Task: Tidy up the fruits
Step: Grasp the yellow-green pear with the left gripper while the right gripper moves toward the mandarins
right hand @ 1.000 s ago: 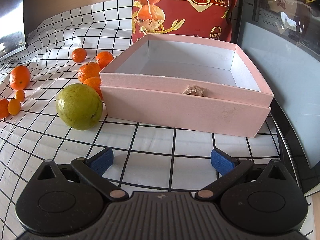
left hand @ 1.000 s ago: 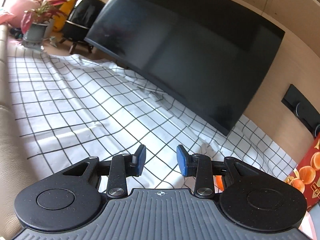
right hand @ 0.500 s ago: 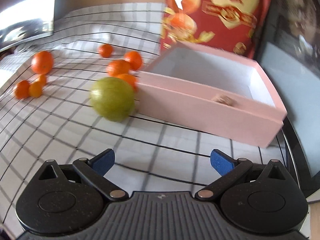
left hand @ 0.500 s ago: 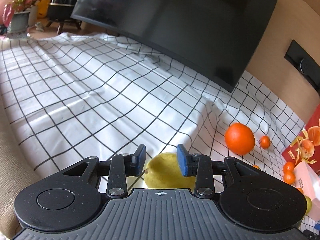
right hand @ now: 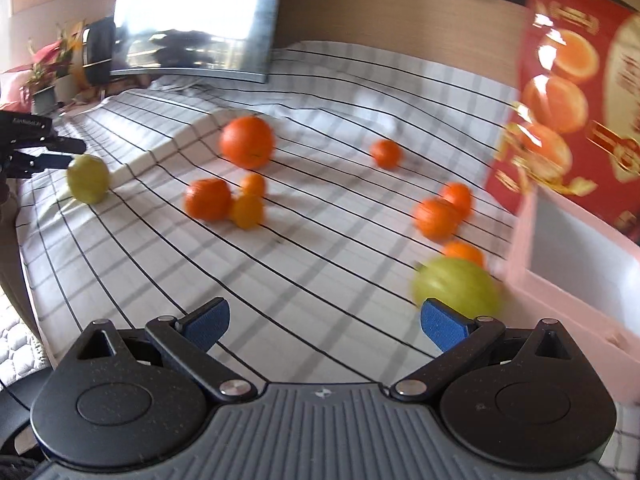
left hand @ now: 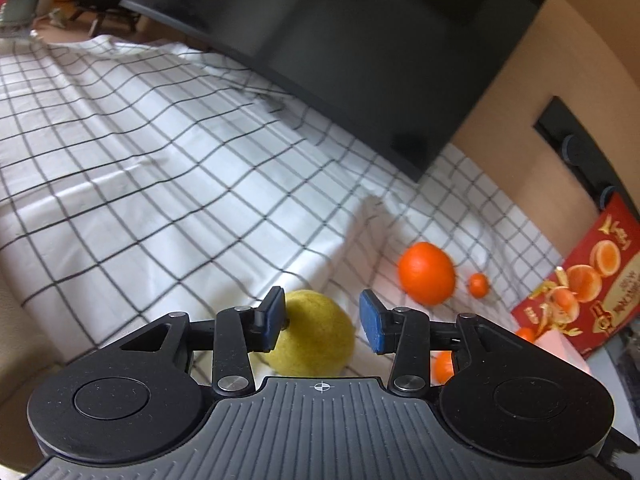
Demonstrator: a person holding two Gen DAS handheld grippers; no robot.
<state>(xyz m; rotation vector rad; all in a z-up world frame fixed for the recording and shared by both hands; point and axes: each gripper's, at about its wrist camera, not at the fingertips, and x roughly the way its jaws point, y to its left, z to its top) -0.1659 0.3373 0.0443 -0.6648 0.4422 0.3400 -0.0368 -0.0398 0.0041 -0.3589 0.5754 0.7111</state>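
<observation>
The work surface is covered by a white cloth with a black grid [left hand: 168, 184], rumpled in places and raised in a ridge near the middle. A large dark curved screen [left hand: 360, 52] stands at the back of the cloth against a tan wall; to its far end sit a potted plant with red leaves [right hand: 40, 76] and a dark rounded appliance [right hand: 98, 54]. A red printed bag showing oranges [right hand: 568, 92] stands at the other end, behind an open pink box [right hand: 576, 256] that shows a white interior. The left gripper [left hand: 320, 324] has just been opening its jaws; they stand partly apart with a yellow-green pear-like fruit [left hand: 316, 340] lying on the cloth between them, the pads not seen to press on it. A large orange [left hand: 426, 274] and a small orange [left hand: 479, 285] lie further along the cloth. The right gripper [right hand: 324, 322] stands wide open with nothing between its fingers, above bare cloth. A green round fruit [right hand: 456, 288] rests just beside the pink box, with several oranges scattered nearby; the right wrist view is blurred.
</observation>
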